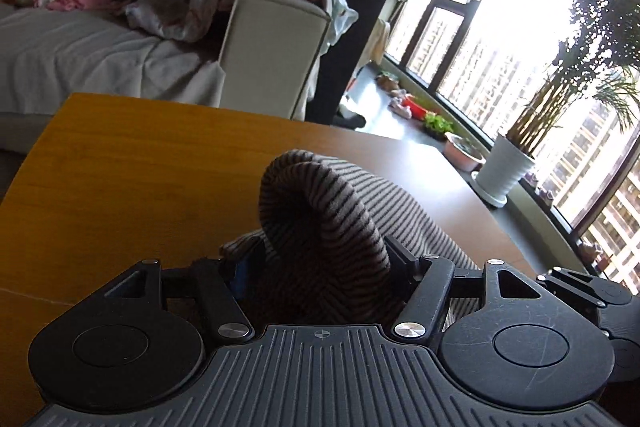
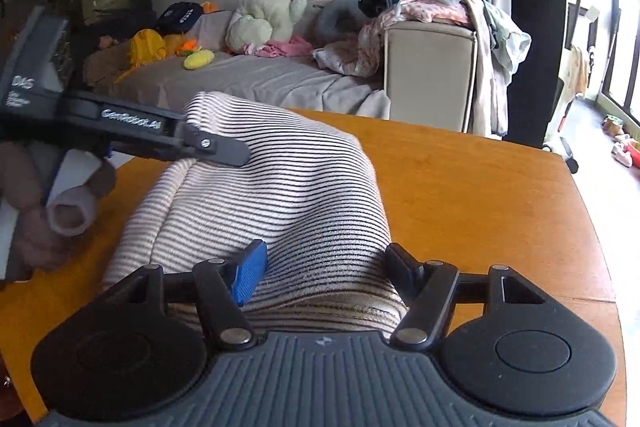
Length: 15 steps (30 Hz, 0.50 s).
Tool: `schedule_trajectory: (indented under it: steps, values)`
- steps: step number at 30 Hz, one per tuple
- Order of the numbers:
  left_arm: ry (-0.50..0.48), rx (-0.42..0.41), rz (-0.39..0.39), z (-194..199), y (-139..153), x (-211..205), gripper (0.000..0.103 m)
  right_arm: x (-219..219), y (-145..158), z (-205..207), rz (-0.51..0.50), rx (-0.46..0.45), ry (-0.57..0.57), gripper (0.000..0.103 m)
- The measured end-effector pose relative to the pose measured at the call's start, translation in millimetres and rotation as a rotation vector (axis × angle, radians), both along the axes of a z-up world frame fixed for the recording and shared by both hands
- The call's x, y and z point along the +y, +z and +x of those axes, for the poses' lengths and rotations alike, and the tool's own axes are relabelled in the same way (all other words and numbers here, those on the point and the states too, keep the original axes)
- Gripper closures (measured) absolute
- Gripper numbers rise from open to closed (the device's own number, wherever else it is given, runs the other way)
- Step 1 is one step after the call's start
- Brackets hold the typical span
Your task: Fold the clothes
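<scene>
A knit garment with thin dark stripes (image 2: pixel 288 187) lies partly doubled over on the orange wooden table (image 2: pixel 480 211). In the left wrist view a thick loop of that garment (image 1: pixel 320 227) arches up between the fingers of my left gripper (image 1: pixel 320 263), which press on it from both sides. From the right wrist view, the left gripper (image 2: pixel 224 151) holds the cloth raised at the garment's far left, with a hand behind it. My right gripper (image 2: pixel 324 263) straddles the near edge with its jaws wide apart. Its blue pad (image 2: pixel 250 275) is bare.
Beyond the table stands a sofa (image 2: pixel 260 79) with plush toys (image 2: pixel 268 11) and a heap of clothes (image 2: pixel 432 7) on its armrest. Large windows and a potted plant (image 1: pixel 508 171) line the right side. Bare table surface lies right of the garment.
</scene>
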State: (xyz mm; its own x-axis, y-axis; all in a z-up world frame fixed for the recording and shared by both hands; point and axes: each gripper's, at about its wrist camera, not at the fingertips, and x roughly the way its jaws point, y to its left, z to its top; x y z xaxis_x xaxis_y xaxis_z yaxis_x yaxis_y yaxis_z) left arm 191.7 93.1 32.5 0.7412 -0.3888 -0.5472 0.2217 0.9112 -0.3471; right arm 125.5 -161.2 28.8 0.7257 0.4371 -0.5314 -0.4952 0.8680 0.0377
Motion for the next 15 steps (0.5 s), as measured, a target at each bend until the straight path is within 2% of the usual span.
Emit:
schedule_trajectory:
  steps: [4, 7, 9, 12, 15]
  values:
    - [0.0, 0.005, -0.006, -1, -3, 4, 0.031, 2, 17, -14, 0.013, -0.044, 0.041, 0.036]
    - [-0.001, 0.01, -0.011, -2, -4, 7, 0.03, 9, 33, -19, 0.057, -0.098, 0.096, 0.046]
    - [0.001, 0.008, -0.01, -2, -5, 8, 0.028, 22, 38, -20, 0.071, -0.115, 0.157, 0.047]
    - [0.005, 0.011, -0.016, -4, -5, 7, 0.025, 55, 21, -23, -0.002, -0.104, 0.243, 0.047]
    - [0.01, 0.016, -0.017, -4, -6, 10, 0.025, 79, -11, -24, -0.088, -0.091, 0.25, 0.044]
